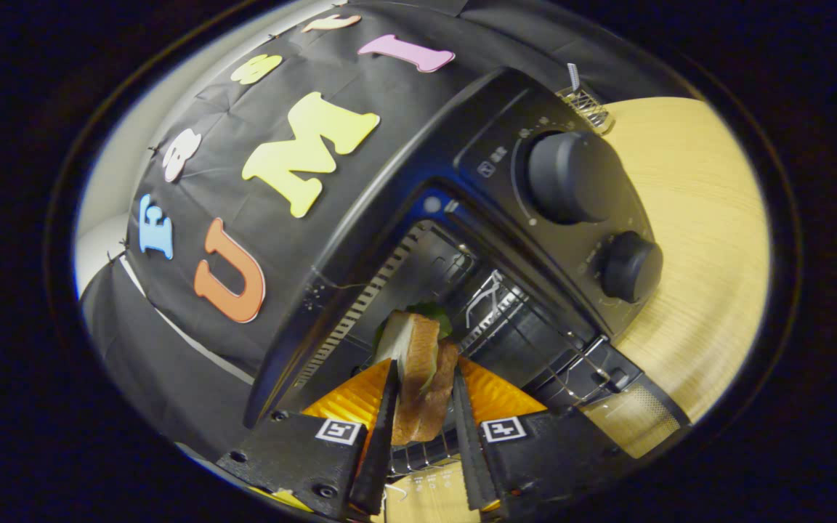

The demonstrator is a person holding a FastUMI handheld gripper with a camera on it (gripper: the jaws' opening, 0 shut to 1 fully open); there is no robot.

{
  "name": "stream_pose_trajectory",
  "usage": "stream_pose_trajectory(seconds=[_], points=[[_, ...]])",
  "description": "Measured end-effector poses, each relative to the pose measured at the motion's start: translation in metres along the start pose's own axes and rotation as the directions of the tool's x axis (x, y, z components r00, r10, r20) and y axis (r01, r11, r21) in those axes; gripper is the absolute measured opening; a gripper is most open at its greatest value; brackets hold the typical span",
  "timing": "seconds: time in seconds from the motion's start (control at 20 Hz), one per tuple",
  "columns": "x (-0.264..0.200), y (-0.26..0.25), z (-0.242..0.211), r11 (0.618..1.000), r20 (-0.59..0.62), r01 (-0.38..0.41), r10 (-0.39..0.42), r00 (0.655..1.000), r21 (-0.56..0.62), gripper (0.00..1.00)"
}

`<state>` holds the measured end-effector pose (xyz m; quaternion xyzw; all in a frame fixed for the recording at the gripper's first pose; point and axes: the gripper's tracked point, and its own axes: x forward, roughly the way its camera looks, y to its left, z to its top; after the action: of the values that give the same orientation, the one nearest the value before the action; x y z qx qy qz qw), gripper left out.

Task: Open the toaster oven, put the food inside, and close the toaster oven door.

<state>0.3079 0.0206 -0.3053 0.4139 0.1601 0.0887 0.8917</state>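
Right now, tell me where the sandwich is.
In the gripper view, the sandwich is clamped between the gripper's two fingers, at the open mouth of the toaster oven, just over its wire rack.

The gripper is rolled to one side, so the scene ahead of it stands tilted. Its jaws are drawn close together, each finger pressing flat against an opposite side of a sandwich, which stands on edge between them and reaches out past the fingertips.
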Motion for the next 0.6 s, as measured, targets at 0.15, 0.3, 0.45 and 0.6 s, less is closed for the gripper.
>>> stream_pose_trajectory(seconds=[0.15,0.3,0.45,0.6], points=[[-0.005,-0.002,0.015,0.993,0.108,0.045,-0.033,0.994,-0.112,0.59],[-0.013,0.010,0.018,0.975,0.135,0.031,-0.002,0.991,-0.220,0.75],[-0.026,0.014,0.018,0.973,0.128,0.030,0.000,0.992,-0.227,0.75],[-0.043,0.013,0.023,0.977,0.131,0.035,-0.007,0.991,-0.212,0.79]])
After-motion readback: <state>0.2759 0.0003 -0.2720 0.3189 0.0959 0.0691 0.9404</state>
